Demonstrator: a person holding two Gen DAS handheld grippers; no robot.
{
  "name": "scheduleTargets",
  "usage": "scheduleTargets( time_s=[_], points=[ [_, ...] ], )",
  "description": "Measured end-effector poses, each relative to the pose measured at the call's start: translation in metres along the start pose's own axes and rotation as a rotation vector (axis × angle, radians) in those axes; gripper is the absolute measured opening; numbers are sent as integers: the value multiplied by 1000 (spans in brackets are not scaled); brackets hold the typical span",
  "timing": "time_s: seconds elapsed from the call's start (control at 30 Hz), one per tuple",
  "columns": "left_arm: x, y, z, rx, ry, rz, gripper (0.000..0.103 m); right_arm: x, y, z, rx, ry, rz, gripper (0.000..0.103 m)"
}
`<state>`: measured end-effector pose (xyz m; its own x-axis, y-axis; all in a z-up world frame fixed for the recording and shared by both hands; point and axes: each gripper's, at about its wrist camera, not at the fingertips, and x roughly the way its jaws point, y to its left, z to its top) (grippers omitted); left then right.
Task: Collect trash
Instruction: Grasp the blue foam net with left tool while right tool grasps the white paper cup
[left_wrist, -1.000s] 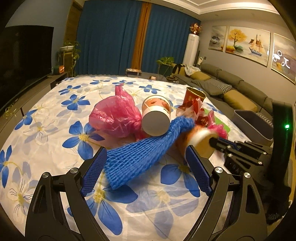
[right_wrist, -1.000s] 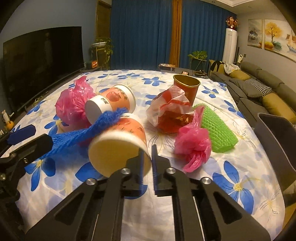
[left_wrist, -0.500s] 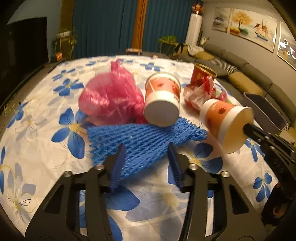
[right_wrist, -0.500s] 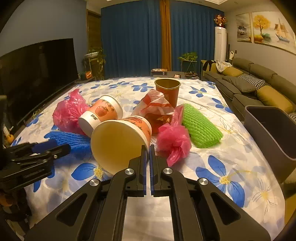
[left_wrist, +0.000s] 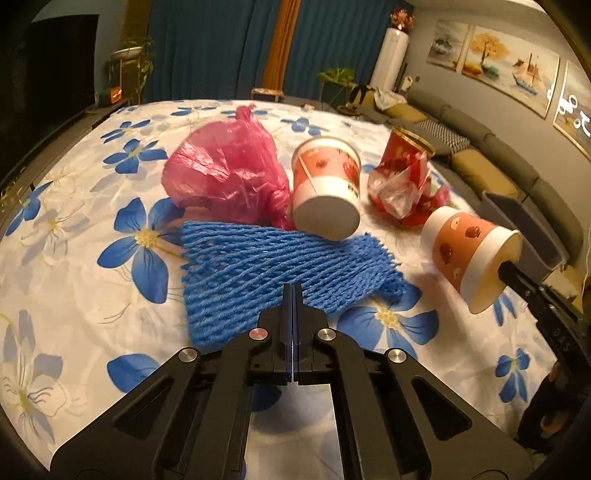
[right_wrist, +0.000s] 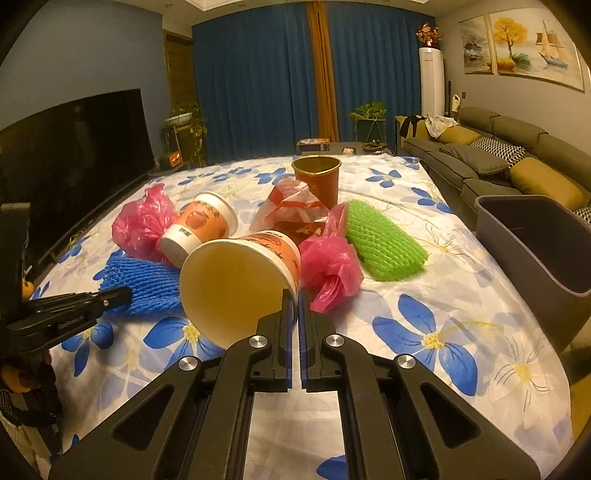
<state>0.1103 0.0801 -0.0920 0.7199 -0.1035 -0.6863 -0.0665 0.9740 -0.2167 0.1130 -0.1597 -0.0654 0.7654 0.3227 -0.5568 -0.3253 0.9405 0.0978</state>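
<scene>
Pinching blue foam net (left_wrist: 280, 273), left gripper (left_wrist: 292, 295)

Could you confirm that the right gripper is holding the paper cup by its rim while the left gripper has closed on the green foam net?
Not quite: the left gripper has closed on the blue foam net, as the left wrist view shows. The green foam net lies untouched. The right gripper does hold the paper cup by its rim.

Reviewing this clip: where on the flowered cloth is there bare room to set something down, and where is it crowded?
Bare cloth lies between the green foam net and the grey plastic bin, and along the near edge of the flowered tablecloth. It is crowded mid-table, where the pink plastic bag, lying paper cup, blue foam net and red wrapper crowd together.
</scene>
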Motion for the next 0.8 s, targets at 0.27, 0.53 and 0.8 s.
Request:
scheduleTargets(
  time_s=[0.27, 0.53, 0.8],
  points=[
    [-38, 8, 7, -43, -114, -32, 0, -15, -10, -1, 54, -33, 3, 4],
    [-23, 35, 12, -129, -106, 70, 62, -26, -14, 0, 76, -55, 2, 4],
    [11, 40, 13, -145, -10, 57, 44, -27, -18, 0, 86, -58, 2, 4]
  ],
)
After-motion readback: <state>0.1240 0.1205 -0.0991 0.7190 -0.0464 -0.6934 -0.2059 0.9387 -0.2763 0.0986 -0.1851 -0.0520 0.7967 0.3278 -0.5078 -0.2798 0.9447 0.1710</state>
